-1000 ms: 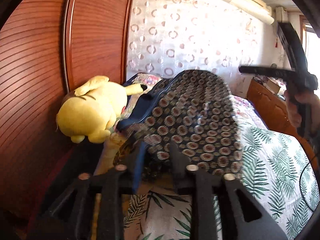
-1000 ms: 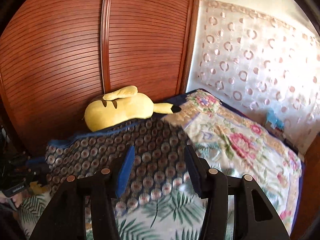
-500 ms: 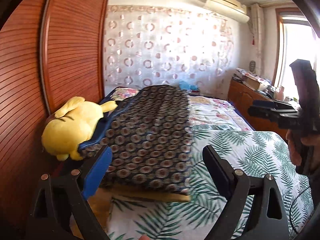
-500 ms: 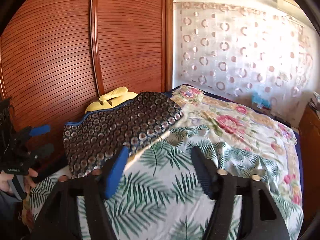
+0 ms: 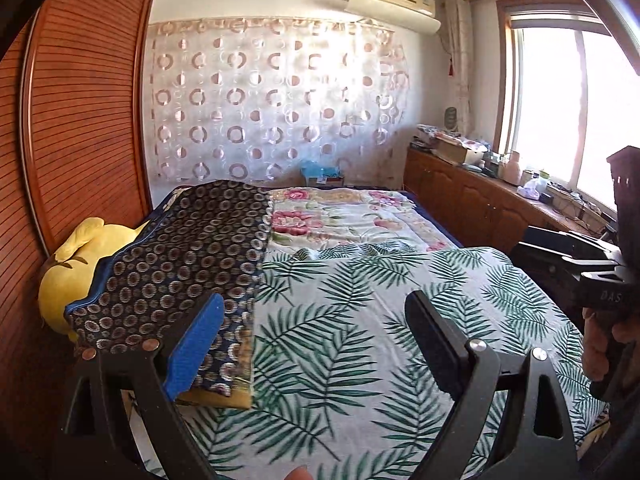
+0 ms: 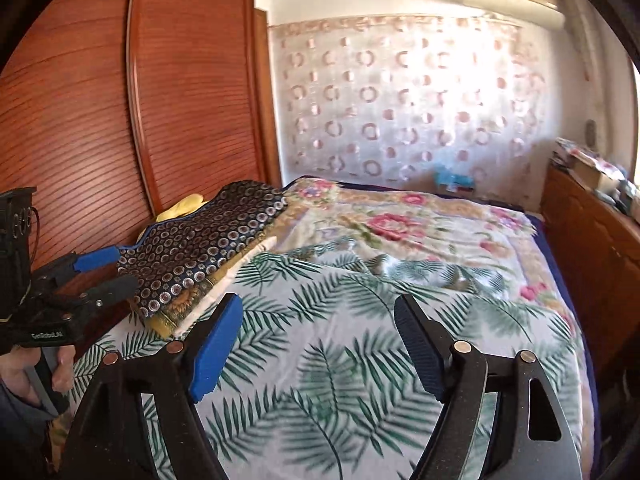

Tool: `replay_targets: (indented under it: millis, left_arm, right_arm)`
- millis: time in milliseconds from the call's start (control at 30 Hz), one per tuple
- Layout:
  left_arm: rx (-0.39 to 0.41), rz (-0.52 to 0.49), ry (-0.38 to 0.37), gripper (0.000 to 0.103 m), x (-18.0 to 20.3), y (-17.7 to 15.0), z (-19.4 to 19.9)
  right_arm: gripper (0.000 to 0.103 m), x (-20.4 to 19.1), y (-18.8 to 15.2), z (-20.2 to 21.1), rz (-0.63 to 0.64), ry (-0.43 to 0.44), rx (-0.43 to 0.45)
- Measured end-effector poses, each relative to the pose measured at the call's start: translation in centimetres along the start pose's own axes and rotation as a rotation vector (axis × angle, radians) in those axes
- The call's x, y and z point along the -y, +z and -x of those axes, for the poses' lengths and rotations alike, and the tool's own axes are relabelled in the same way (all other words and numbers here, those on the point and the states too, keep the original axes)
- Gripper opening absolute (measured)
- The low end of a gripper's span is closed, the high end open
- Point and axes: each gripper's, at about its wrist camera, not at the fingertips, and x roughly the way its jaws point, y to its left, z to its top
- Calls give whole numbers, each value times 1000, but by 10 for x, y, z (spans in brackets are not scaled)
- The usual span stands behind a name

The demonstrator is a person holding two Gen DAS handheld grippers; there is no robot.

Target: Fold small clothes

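Observation:
A folded dark garment with a ring pattern (image 5: 188, 264) lies on top of a small stack of folded cloth at the bed's left side; it also shows in the right wrist view (image 6: 204, 248). My left gripper (image 5: 316, 336) is open and empty, raised just right of the stack. It also shows at the left of the right wrist view (image 6: 102, 270). My right gripper (image 6: 318, 340) is open and empty above the palm-leaf sheet (image 6: 328, 344). It shows at the right edge of the left wrist view (image 5: 568, 256).
A yellow plush toy (image 5: 76, 264) lies behind the stack against the wooden wardrobe (image 5: 76, 140). A floral quilt (image 5: 340, 220) covers the far bed. A wooden cabinet (image 5: 472, 196) with clutter runs under the window at the right.
My left gripper let go of the patterned garment, opened and drew back. The right gripper also drew back from the stack. The garment now lies flat on the stack.

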Motion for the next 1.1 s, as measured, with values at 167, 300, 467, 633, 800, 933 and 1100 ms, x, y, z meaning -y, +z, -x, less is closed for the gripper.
replay_targets:
  millis: [167,300,467,633,800,933,1100]
  left_arm:
    - [17,-21,-8,92,24,8,12]
    - [36,-34,-6,92,38,12,29]
    - [56,-54,-1,92,50,20,47]
    - [73,-47,16,92,56,27,58]
    - [86,-34,13,92,53,29,64]
    - [91,-29,12,92,52,28,66]
    - [92,-32,24,92,51,28,67]
  right_arm:
    - [80,-6,-8,42,-34,-37,47]
    - [86,-15,-14,72,-49,-69,90]
    - [89,-30,-25,96,-57,-102,127]
    - [89,-39,-35,107,-65,-143,174]
    - [89,-46,-47,111,-67,-166,190]
    - [89,-50,-50,112,-72,-174,188]
    - [89,-54,-52,107,-77,-185,185]
